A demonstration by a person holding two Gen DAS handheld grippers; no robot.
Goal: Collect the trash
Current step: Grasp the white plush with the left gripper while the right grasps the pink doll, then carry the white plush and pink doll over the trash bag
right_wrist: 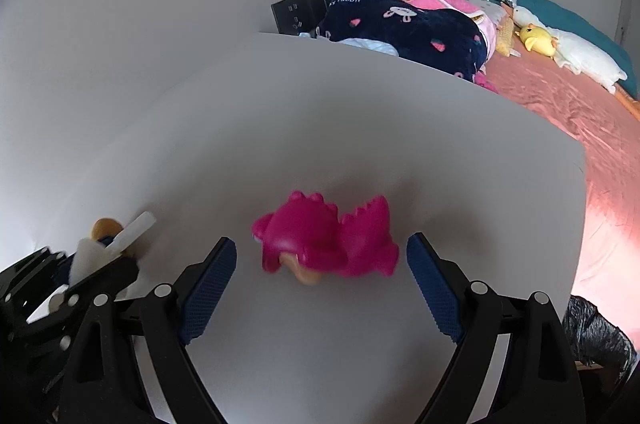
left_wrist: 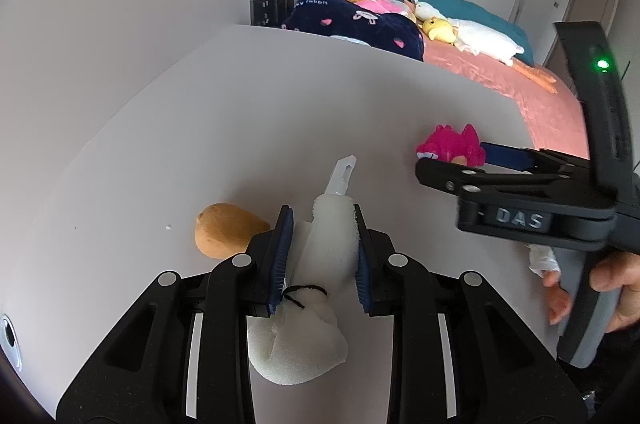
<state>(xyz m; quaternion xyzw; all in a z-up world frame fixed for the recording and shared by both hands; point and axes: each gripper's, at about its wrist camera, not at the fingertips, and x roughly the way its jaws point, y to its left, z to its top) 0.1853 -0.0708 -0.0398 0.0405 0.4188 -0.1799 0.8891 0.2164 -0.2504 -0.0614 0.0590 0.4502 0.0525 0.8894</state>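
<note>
My left gripper (left_wrist: 322, 256) is shut on a white foam piece (left_wrist: 332, 244) with a clear plastic tag (left_wrist: 341, 175) sticking out past it, above the white table (left_wrist: 200, 143). A second white foam lump (left_wrist: 296, 344) with a black thread hangs below the fingers. A brown kiwi-like object (left_wrist: 226, 230) lies just left of the left finger. My right gripper (right_wrist: 322, 280) is open, its blue pads on either side of a pink dinosaur toy (right_wrist: 328, 236) on the table. The toy also shows in the left wrist view (left_wrist: 452, 145), beside the right gripper (left_wrist: 464, 163).
A bed with a pink sheet (right_wrist: 580, 111) runs along the table's far and right edge, piled with a navy blanket (right_wrist: 404, 27), pillows and plush toys. A black trash bag (right_wrist: 596, 336) sits below the table's right corner. A dark wall socket (right_wrist: 304, 7) is behind.
</note>
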